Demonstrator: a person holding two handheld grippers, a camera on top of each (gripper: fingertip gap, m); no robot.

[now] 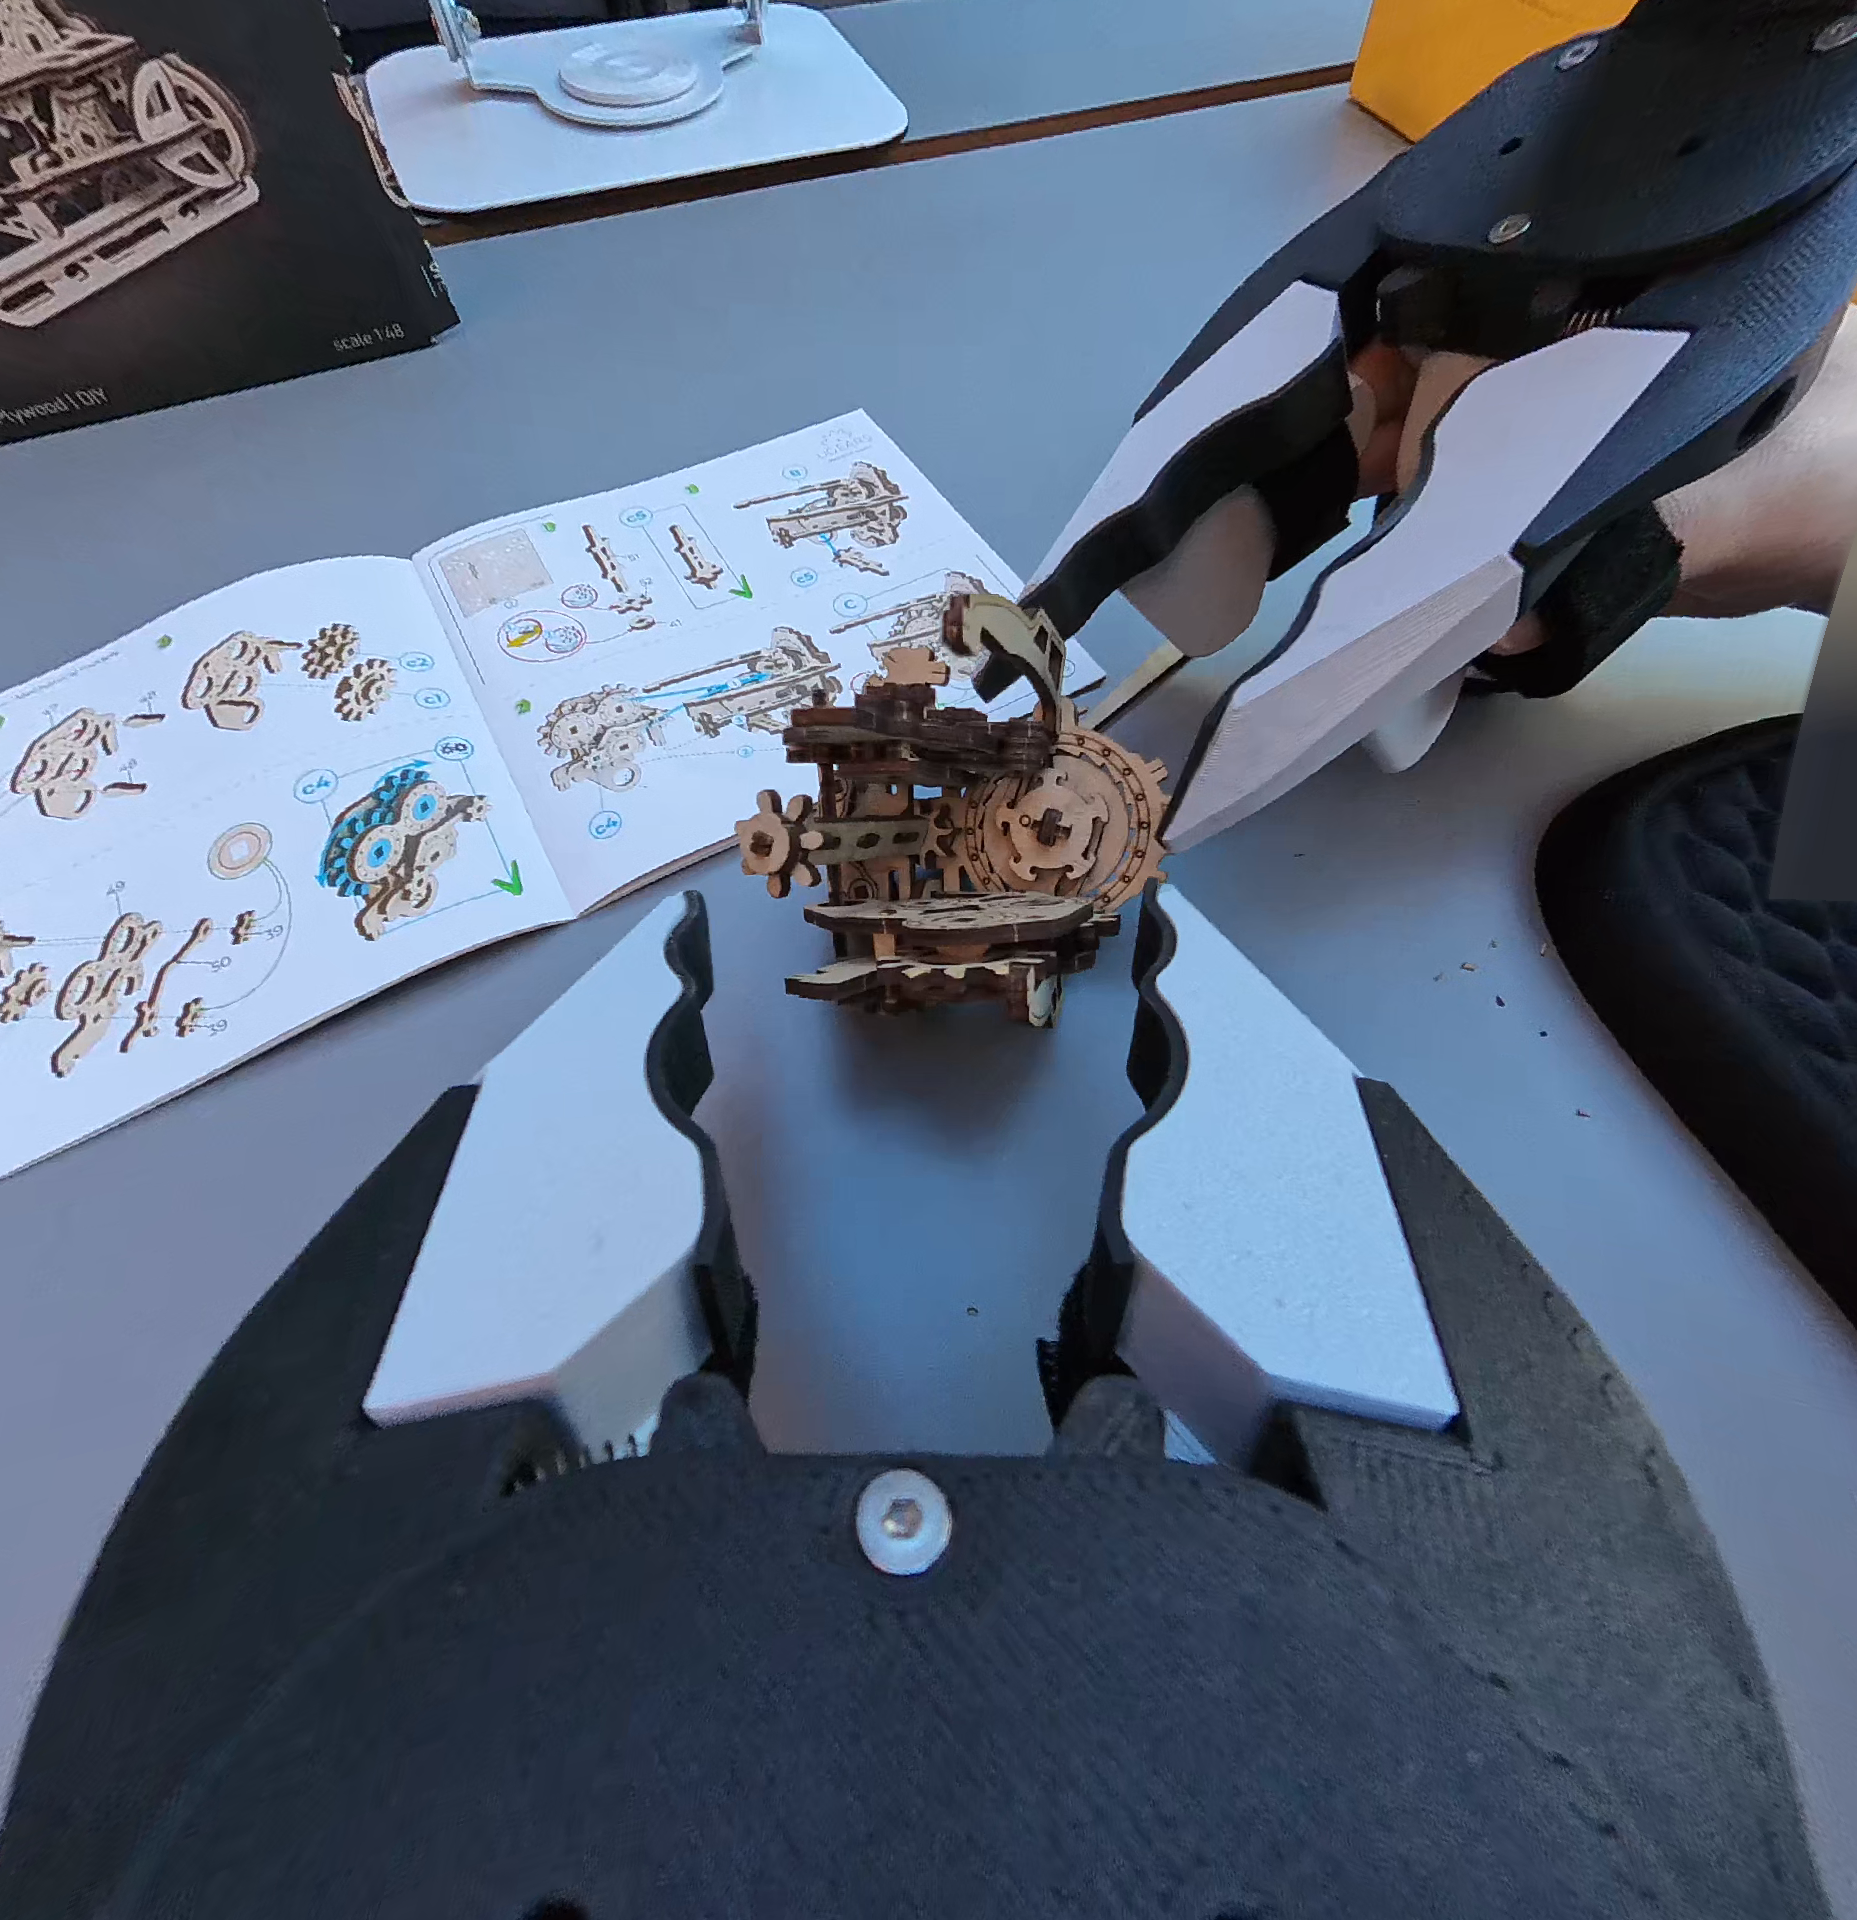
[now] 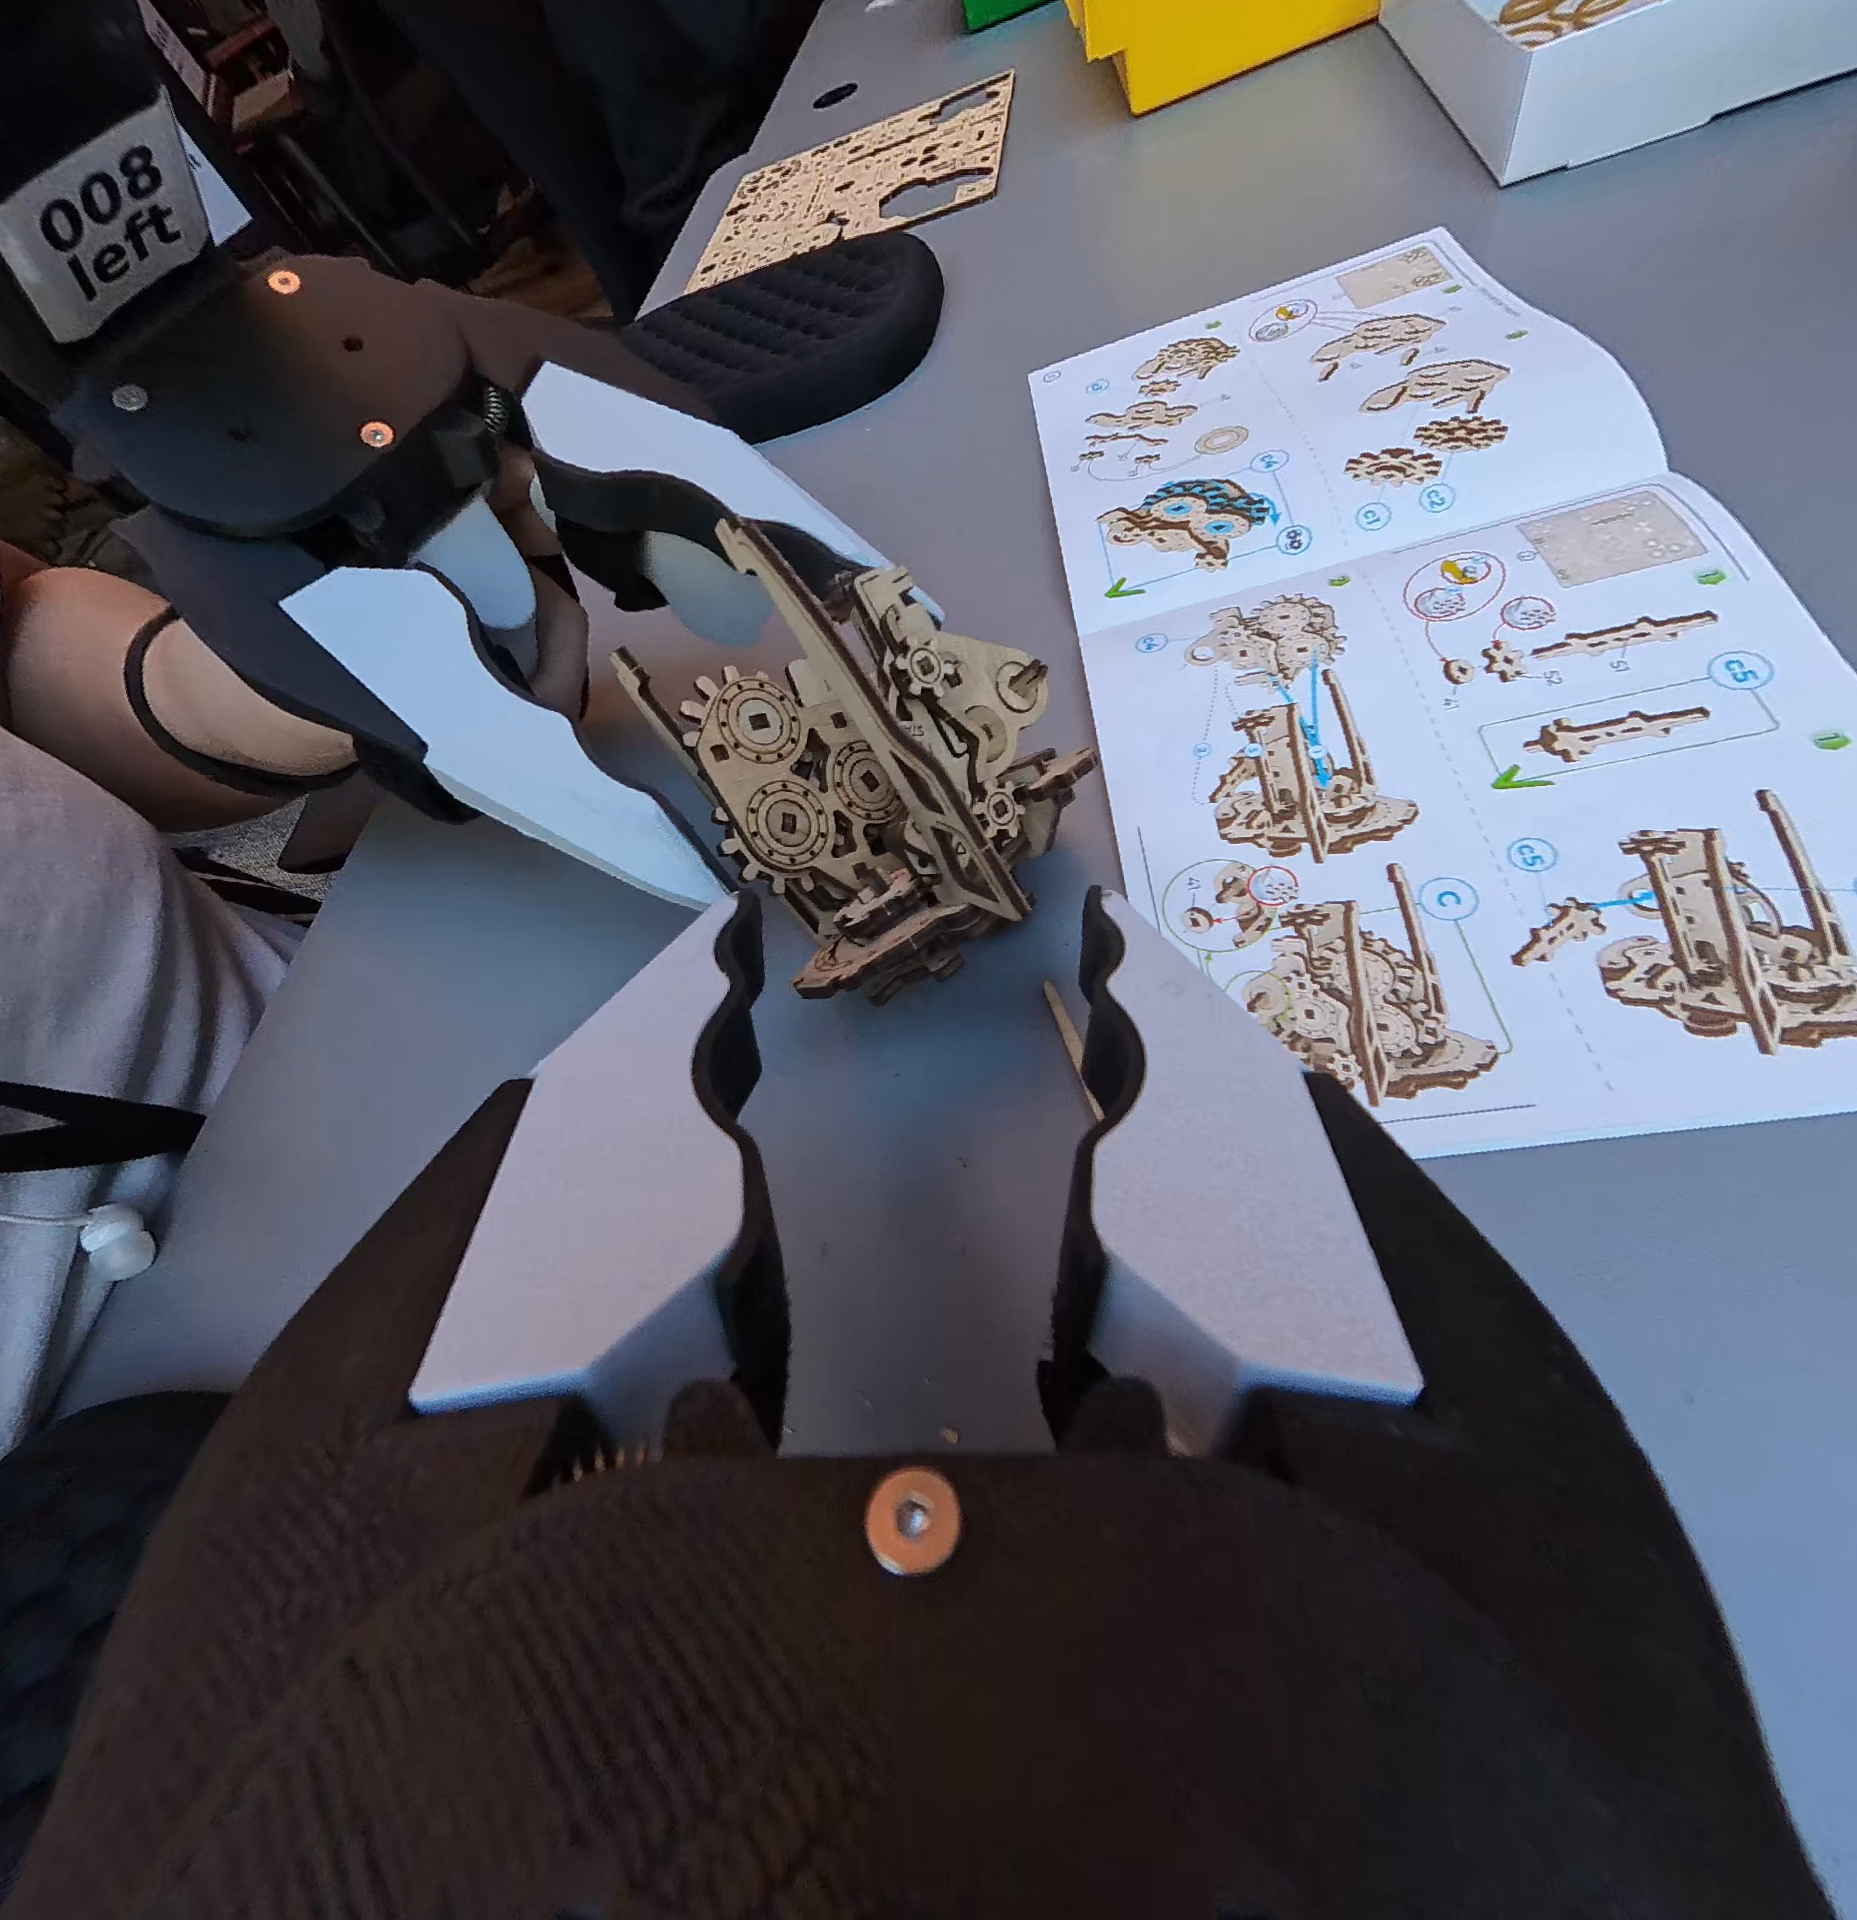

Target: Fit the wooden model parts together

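Note:
A partly built wooden gear model point(image 1: 955, 852) stands tilted on the grey table point(image 1: 695, 343). My left gripper point(image 1: 919, 925) is open, and the model sits just past its fingertips. My right gripper point(image 1: 1095, 727) comes in from the upper right. It is open, with one fingertip by the model's curved top piece and the other by its large gear wheel. In the right wrist view the model point(image 2: 862, 769) lies just beyond my open right gripper point(image 2: 919, 909), between the fingers of the left gripper point(image 2: 804, 727). I cannot tell whether any finger touches the model. A thin wooden stick point(image 2: 1071, 1039) lies by the right finger.
An open instruction booklet point(image 1: 384, 779) point(image 2: 1423, 675) lies beside the model. A black picture box point(image 1: 124, 208) and a white stand point(image 1: 633, 114) are at the back. A black padded cushion point(image 1: 1734, 987) point(image 2: 789, 322), a plywood parts sheet point(image 2: 862, 166), a yellow box point(image 2: 1215, 42) and a white box point(image 2: 1630, 83) are nearby.

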